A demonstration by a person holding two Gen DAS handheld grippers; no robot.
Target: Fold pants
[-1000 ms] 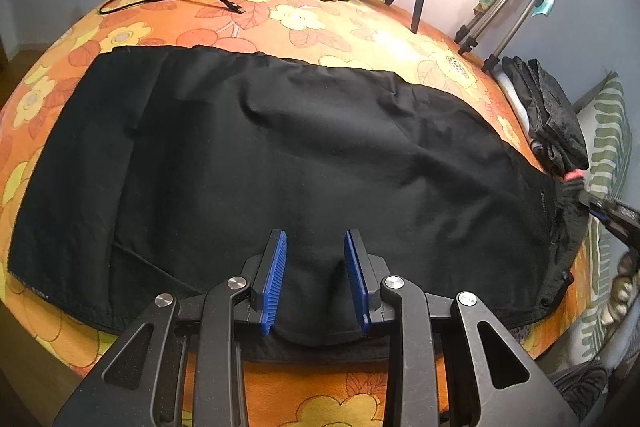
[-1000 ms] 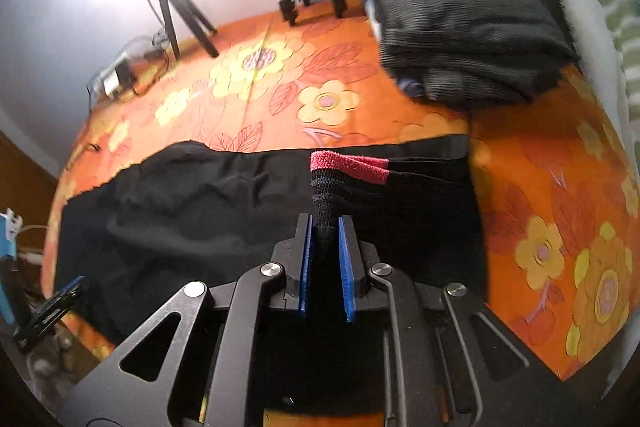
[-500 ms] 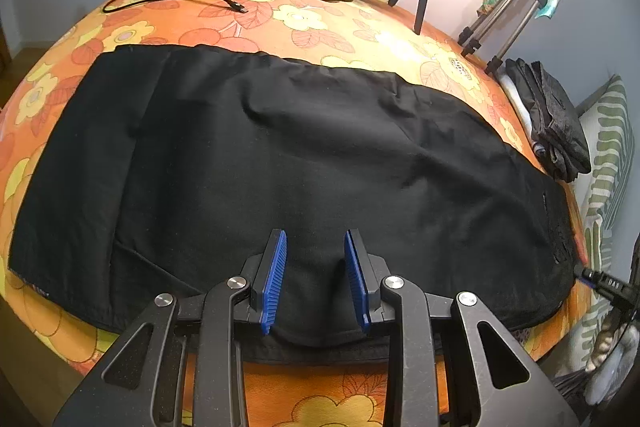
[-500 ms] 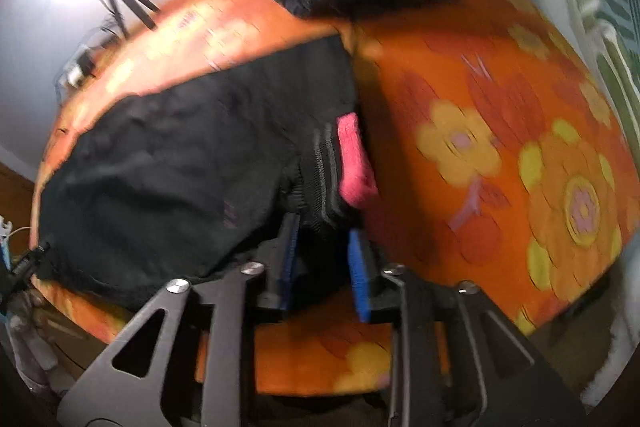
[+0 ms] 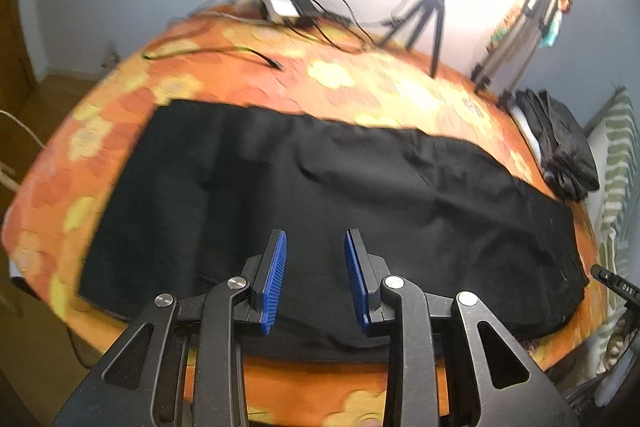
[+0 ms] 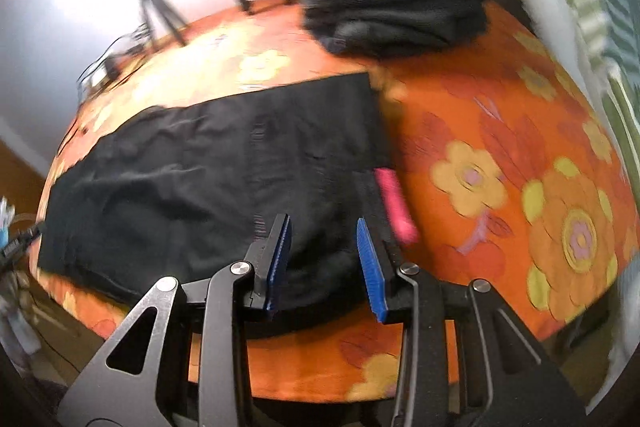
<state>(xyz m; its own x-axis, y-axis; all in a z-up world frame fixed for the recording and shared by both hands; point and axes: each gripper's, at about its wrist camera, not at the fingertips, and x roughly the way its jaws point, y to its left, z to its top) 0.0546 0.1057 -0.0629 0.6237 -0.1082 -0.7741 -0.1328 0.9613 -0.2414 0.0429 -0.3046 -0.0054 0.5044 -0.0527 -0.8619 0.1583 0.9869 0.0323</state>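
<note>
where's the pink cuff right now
In the right wrist view the pink cuff lies at the pants' right end, on the orange bedspread, just beyond the right gripper's right finger.

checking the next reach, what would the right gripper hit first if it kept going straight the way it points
Most likely the black pants spread on the orange flowered cover: the right gripper points down at their near edge, close to the pink cuff, jaws open and nothing between them. Depth is hard to judge.

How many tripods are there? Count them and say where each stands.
2. A small black tripod stands at the back by the cables; a taller silver tripod stands right of it. Glare may hide more.
</note>
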